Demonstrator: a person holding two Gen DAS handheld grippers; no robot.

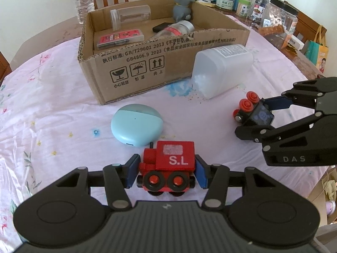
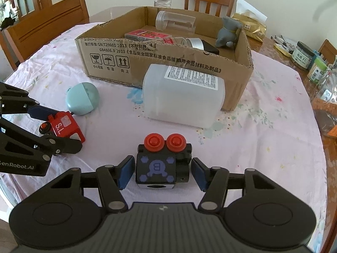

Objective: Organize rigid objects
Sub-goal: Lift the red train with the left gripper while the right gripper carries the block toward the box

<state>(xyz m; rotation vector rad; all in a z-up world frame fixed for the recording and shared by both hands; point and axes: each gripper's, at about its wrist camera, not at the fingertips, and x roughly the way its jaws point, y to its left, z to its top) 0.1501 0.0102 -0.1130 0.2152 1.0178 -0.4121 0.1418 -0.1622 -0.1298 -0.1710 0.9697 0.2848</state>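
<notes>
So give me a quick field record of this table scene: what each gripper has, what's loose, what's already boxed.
left gripper: shut on red wooden toy train
right gripper: around black toy block with red wheels, pad contact unclear
loose on cloth: round teal case, white plastic jug on its side
cardboard box: grey toy figure, clear jar
</notes>
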